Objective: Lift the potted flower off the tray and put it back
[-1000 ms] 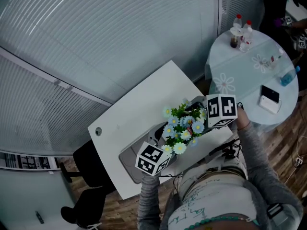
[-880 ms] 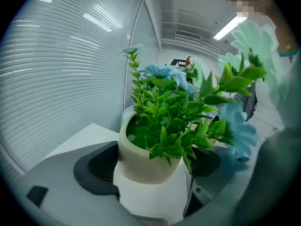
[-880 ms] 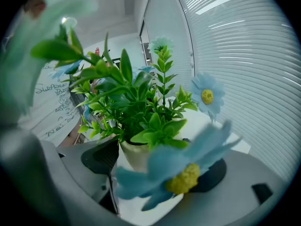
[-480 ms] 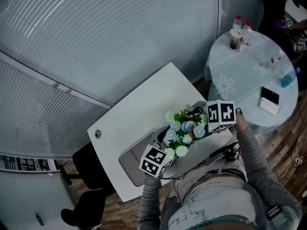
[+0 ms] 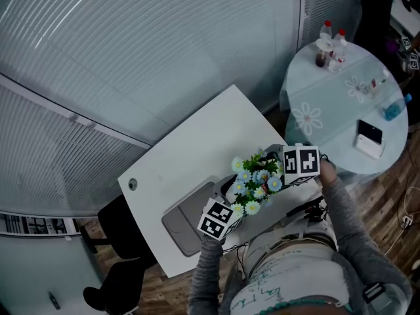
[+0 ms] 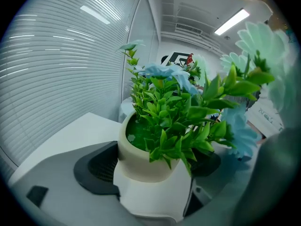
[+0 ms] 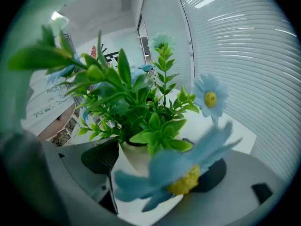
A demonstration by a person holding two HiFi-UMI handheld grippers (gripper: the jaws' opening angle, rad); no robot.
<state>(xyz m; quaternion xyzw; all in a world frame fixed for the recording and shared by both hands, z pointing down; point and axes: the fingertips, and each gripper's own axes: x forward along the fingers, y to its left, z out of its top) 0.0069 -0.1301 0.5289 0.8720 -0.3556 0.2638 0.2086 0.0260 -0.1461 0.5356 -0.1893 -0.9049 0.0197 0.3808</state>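
White table (image 5: 190, 143), grey tray (image 5: 184, 227) flat on it. Potted flower (image 5: 256, 179) hangs clear of the tray, just right of it, near the table's front edge. My left gripper (image 6: 149, 169) clamps its white pot (image 6: 141, 161) on both sides. My right gripper (image 7: 160, 166) pinches it too, one pad half behind a blue bloom (image 7: 186, 171).

Grey sleeves (image 5: 342, 199), apparently; black-and-white marker cubes (image 5: 218, 219)

From overhead, your potted flower (image 5: 256, 179) shows only blooms, its base hidden; up close, a blurred blossom (image 7: 184, 179) covers its lower front.
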